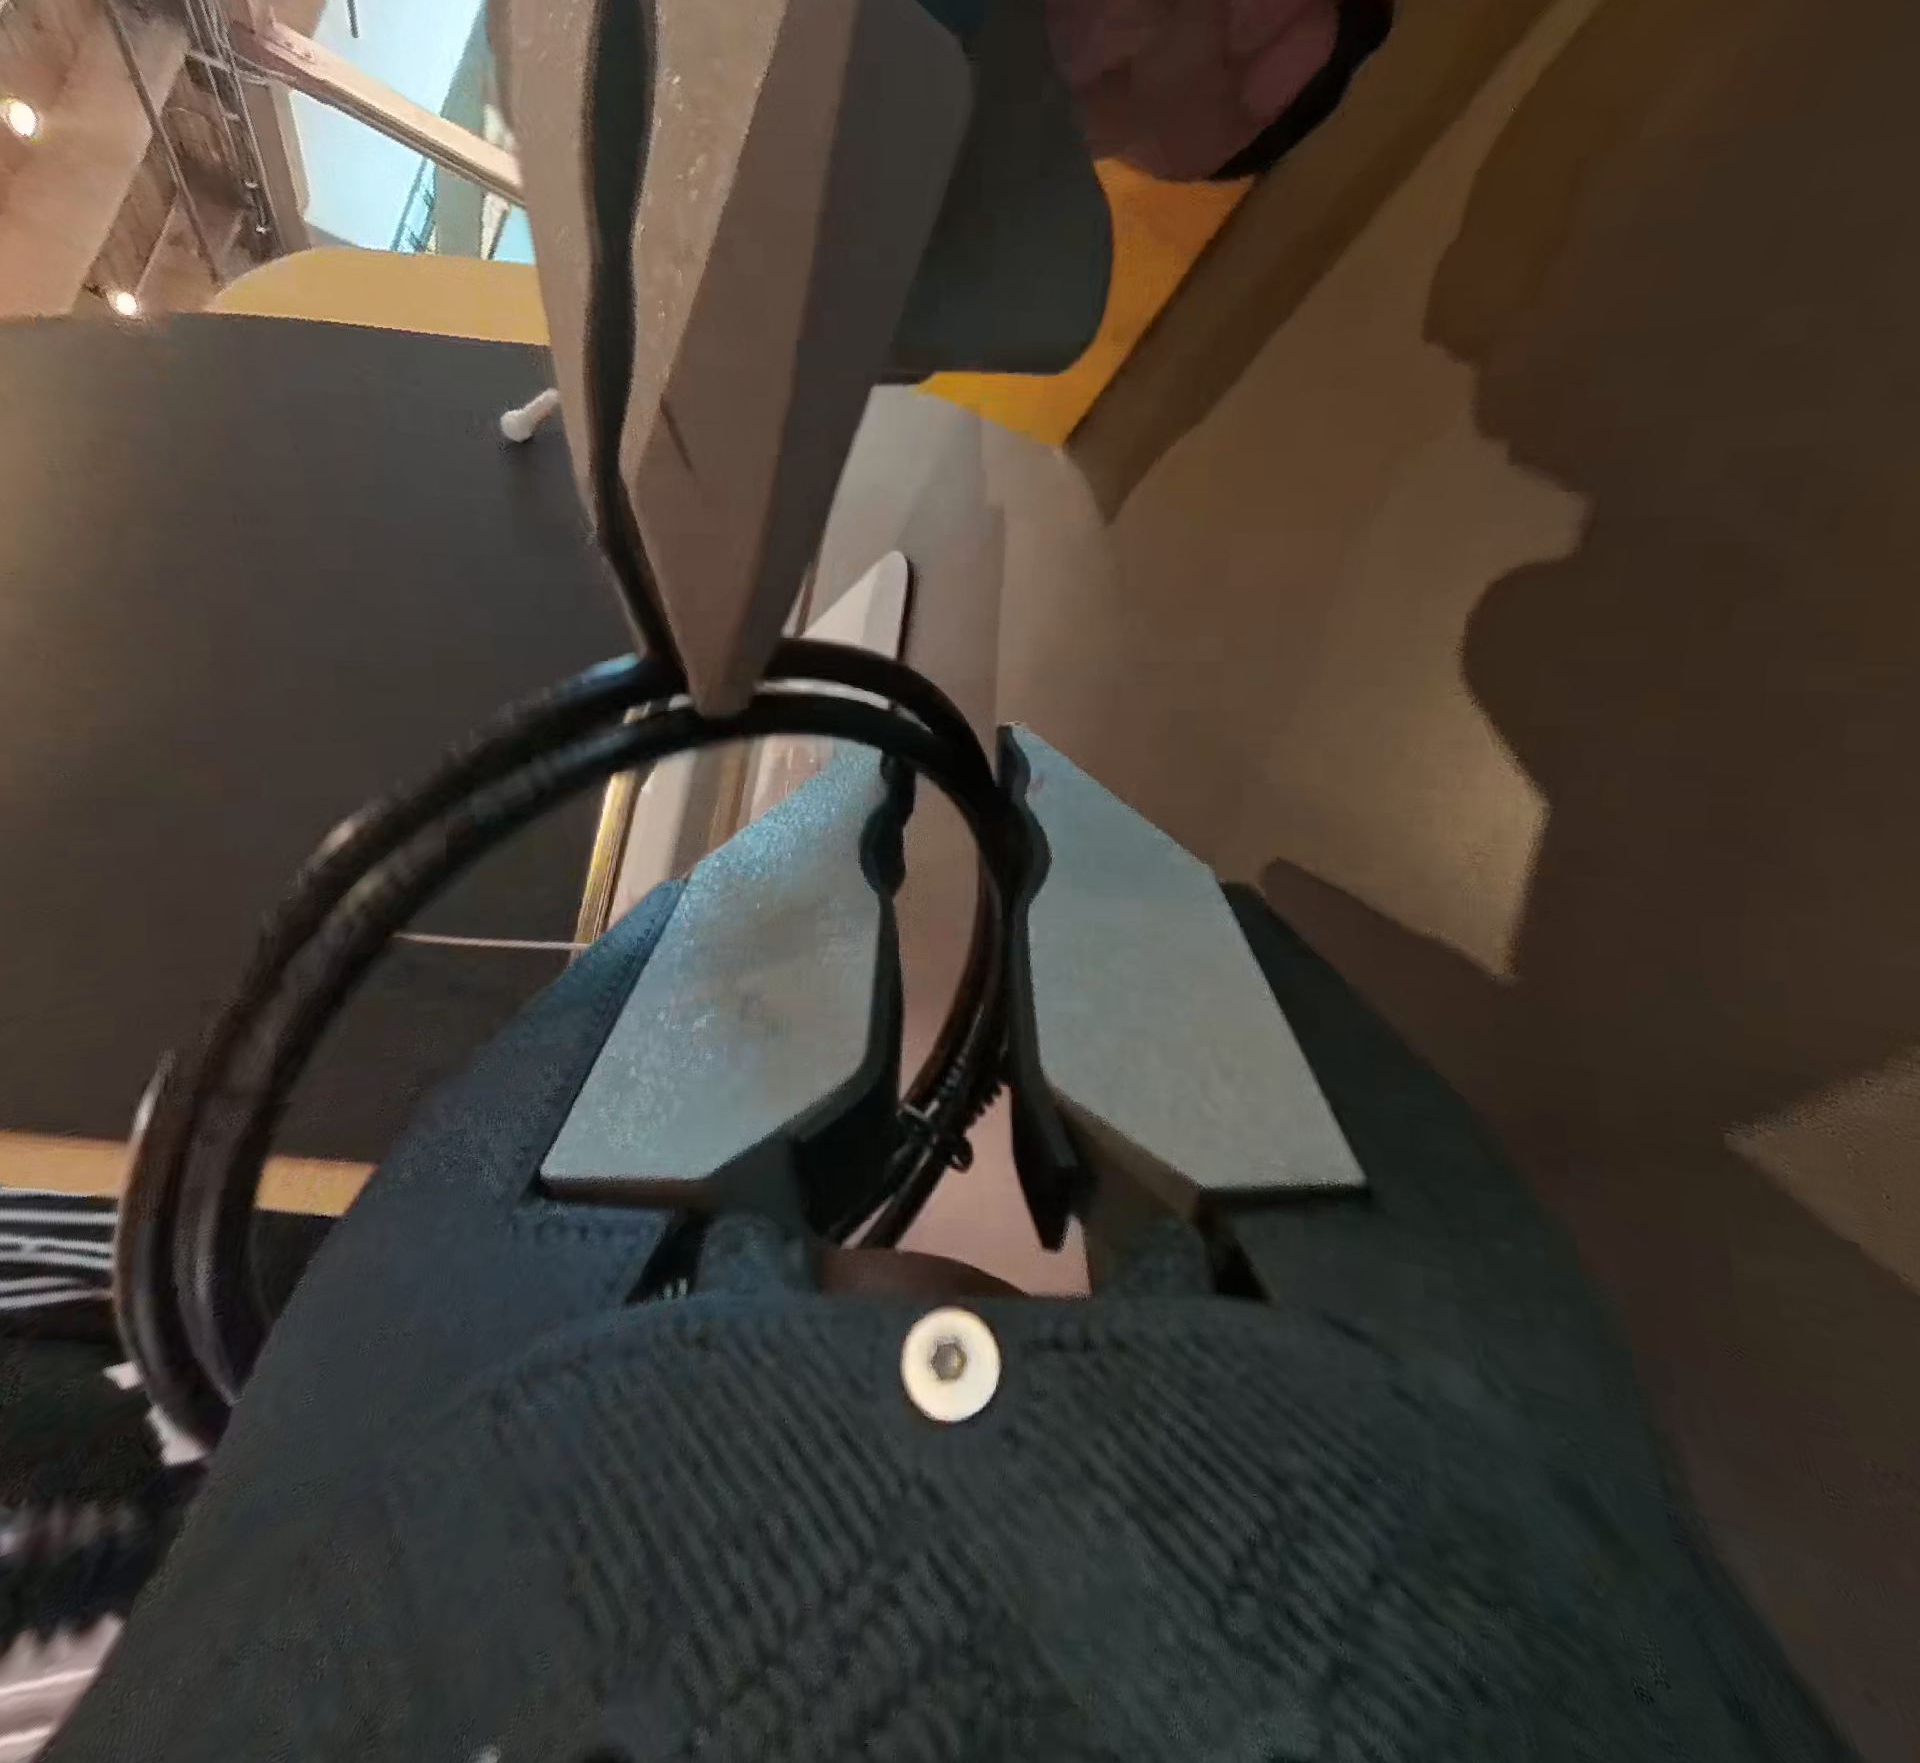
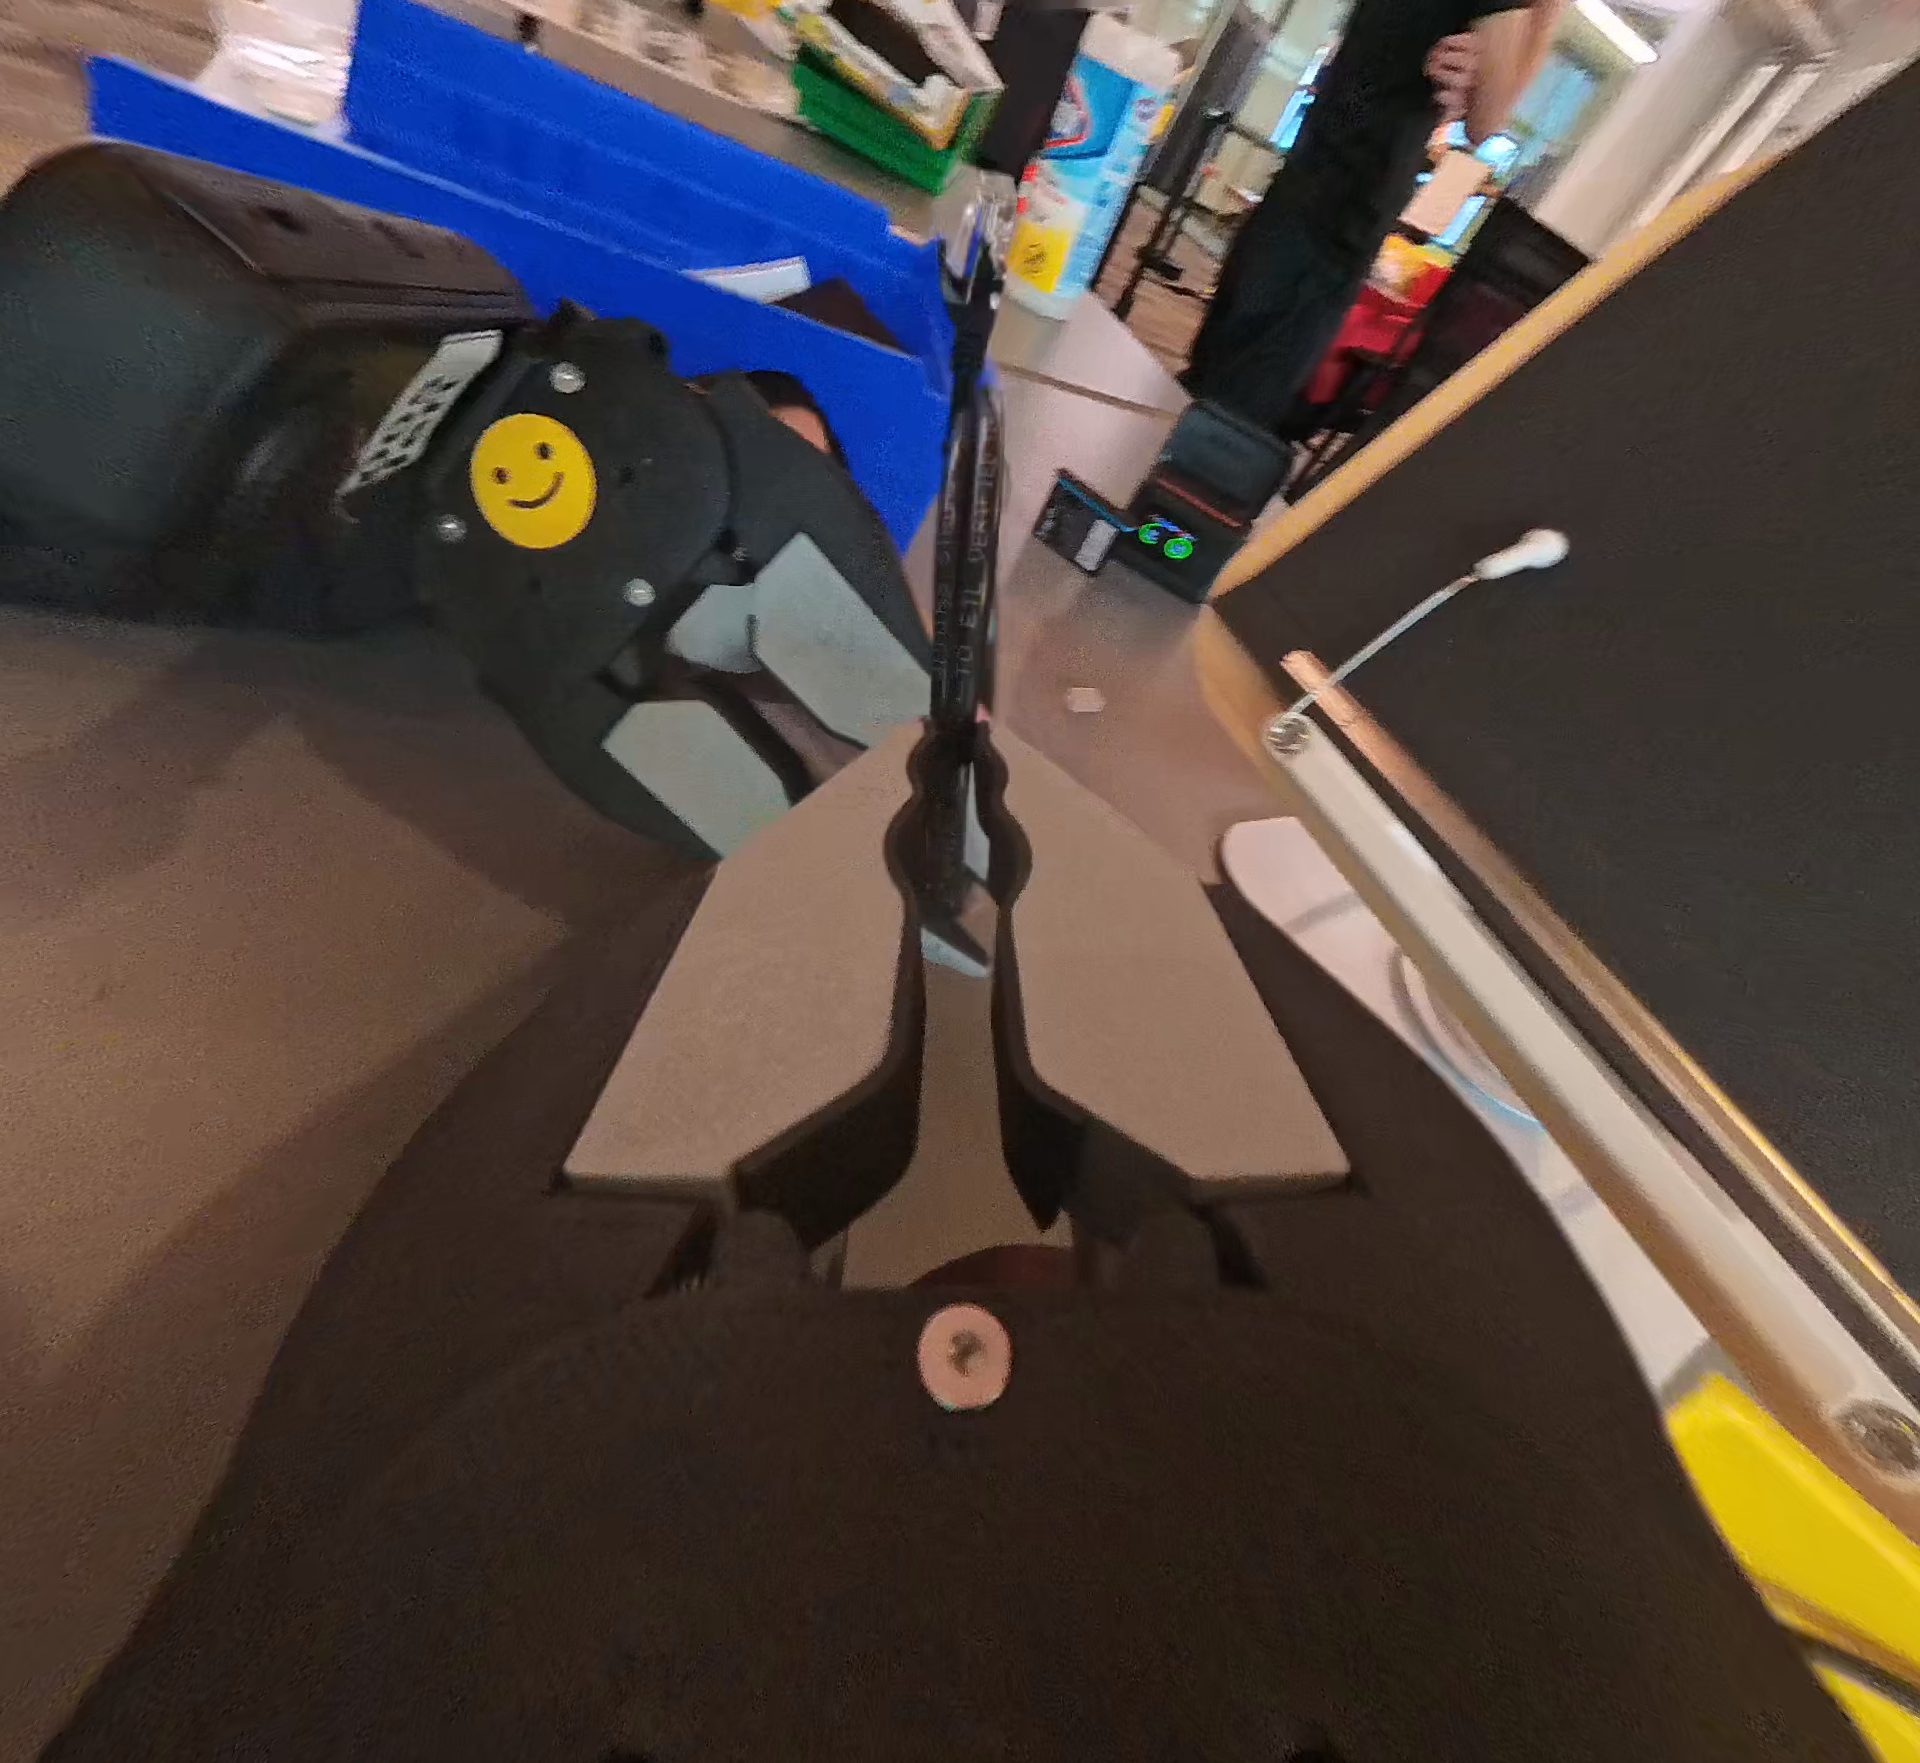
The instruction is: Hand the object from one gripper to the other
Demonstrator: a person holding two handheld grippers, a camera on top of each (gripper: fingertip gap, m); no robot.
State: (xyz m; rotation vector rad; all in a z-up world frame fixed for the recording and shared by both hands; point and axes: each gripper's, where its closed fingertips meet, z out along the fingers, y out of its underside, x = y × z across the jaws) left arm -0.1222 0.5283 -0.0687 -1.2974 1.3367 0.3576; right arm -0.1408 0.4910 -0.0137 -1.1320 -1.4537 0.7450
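Observation:
A coiled black cable (image 1: 343, 892) hangs in the air between the two grippers. My right gripper (image 2: 961, 778) is shut on the top of the coil, which I see edge-on in the right wrist view (image 2: 968, 508). In the left wrist view the right gripper (image 1: 717, 685) comes down from above and pinches the coil. My left gripper (image 1: 951, 757) is open. The right side of the coil runs through the gap between its fingers, close against the right finger. The left gripper also shows in the right wrist view (image 2: 790, 705), at the left of the cable, with its fingers apart.
A black board (image 1: 260, 674) with a wooden edge stands behind the cable. Blue bins (image 2: 623, 186) and a cluttered table lie beyond. A white bar (image 2: 1455, 965) runs along the black panel at the right. A hand (image 1: 1195, 20) holds the right gripper. Some 6 cm of space lies between my two pairs of fingers. The white bar (image 2: 1455, 965) lies around 12 cm away from my left fingertips.

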